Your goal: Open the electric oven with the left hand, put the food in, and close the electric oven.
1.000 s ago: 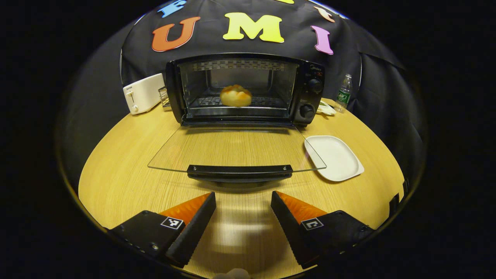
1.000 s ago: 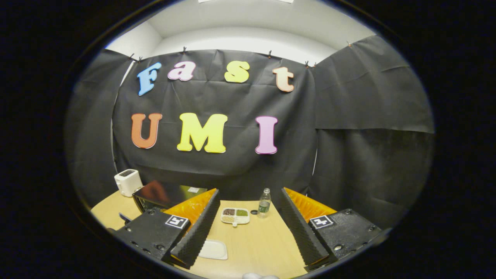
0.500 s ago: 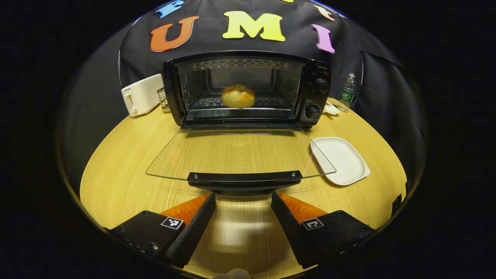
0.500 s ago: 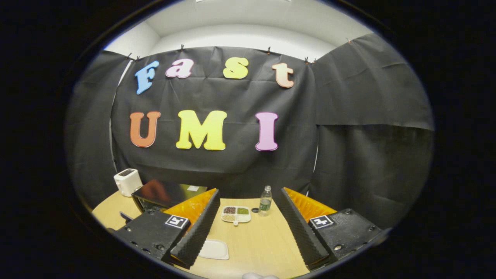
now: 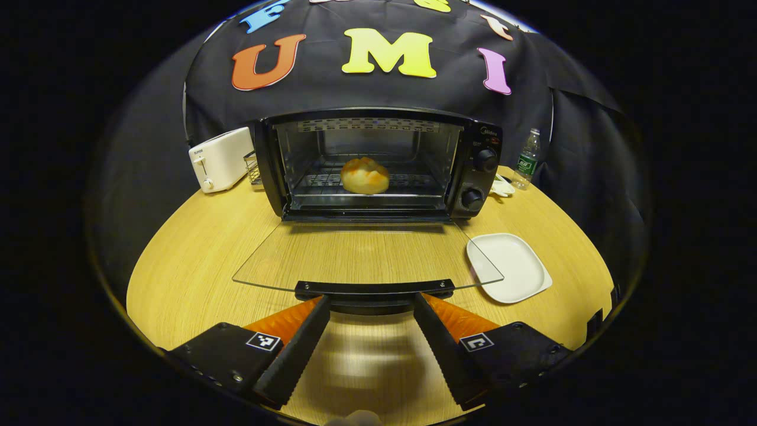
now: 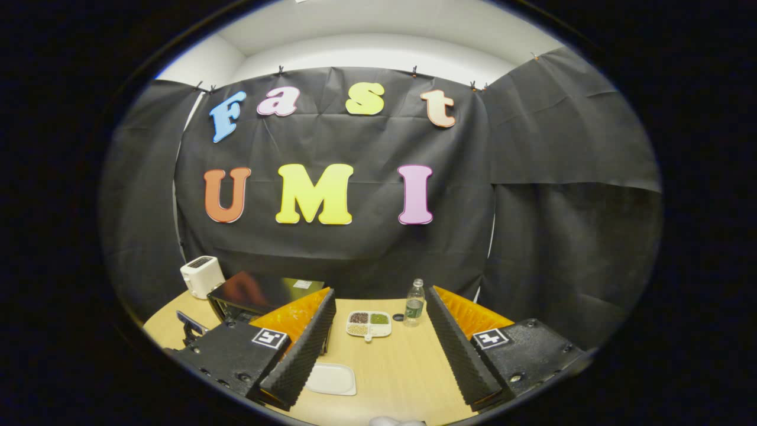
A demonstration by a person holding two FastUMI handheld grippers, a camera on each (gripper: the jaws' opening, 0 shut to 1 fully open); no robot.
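In the left gripper view the black electric oven [image 5: 378, 163] stands open at the back of the round wooden table. Its glass door [image 5: 366, 257] lies flat toward me. A golden bread roll [image 5: 365, 176] sits on the rack inside. The door's black handle [image 5: 374, 289] lies just ahead of the left gripper [image 5: 371, 300], level with its fingertips, and the gripper is open and holds nothing. In the right gripper view the right gripper [image 6: 379, 291] hangs open and empty high above the table, with the oven's top [image 6: 263, 291] to its left.
A white plate [image 5: 507, 267] lies to the right of the door, a white toaster [image 5: 220, 158] stands left of the oven, and a water bottle [image 5: 527, 157] stands at the back right. The right gripper view also shows a sectioned dish [image 6: 368, 323] near the bottle [image 6: 414, 303].
The left gripper has moved forward toward the door handle, which now lies at its fingertips. The right gripper view has shifted only slightly.
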